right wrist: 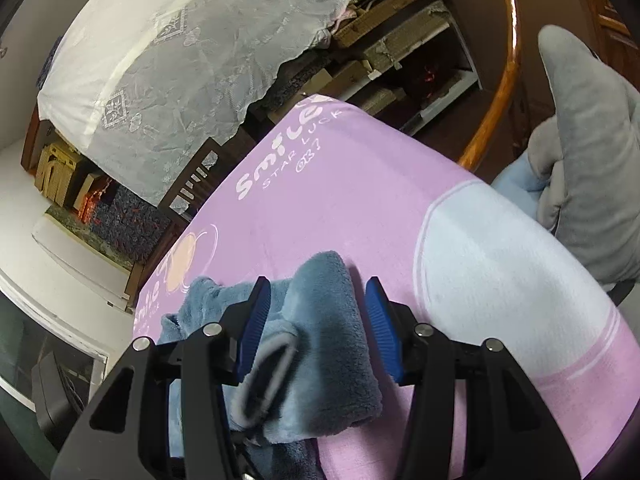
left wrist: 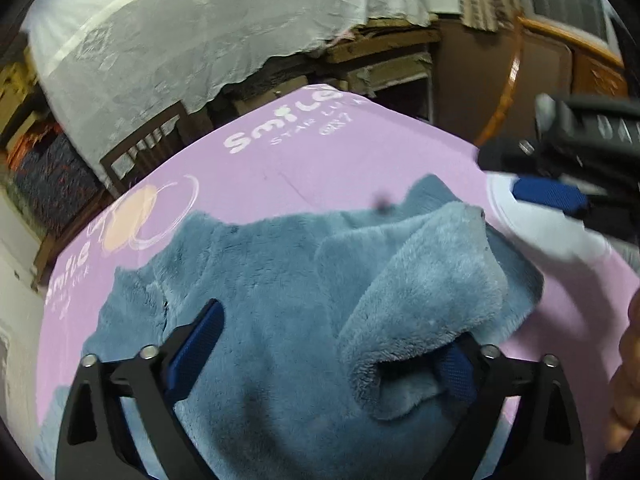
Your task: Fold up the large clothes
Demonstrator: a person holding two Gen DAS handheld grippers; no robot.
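Note:
A blue fleece garment (left wrist: 272, 280) lies crumpled on the pink printed sheet (left wrist: 320, 152). My left gripper (left wrist: 332, 320) hangs low over it with its jaws wide open. The left pad (left wrist: 196, 344) is bare, and a thick fold of fleece (left wrist: 420, 292) drapes over the right finger and hides most of it. In the right wrist view a rolled fleece sleeve (right wrist: 332, 328) with a grey-edged cuff (right wrist: 268, 372) runs between the fingers of my right gripper (right wrist: 317, 282). A sliver of pink shows beside the right pad (right wrist: 382, 328), so the jaws stand open. The right gripper (left wrist: 540, 192) appears blurred at right.
The sheet has a white patch (right wrist: 500, 260) at right. A grey plush toy (right wrist: 588, 160) rests beyond it by a curved wooden rail (right wrist: 508, 60). Across the gap stand a dark wooden chair (left wrist: 148, 148) and lace-covered furniture (left wrist: 180, 40). A hand (left wrist: 628, 380) shows at the right edge.

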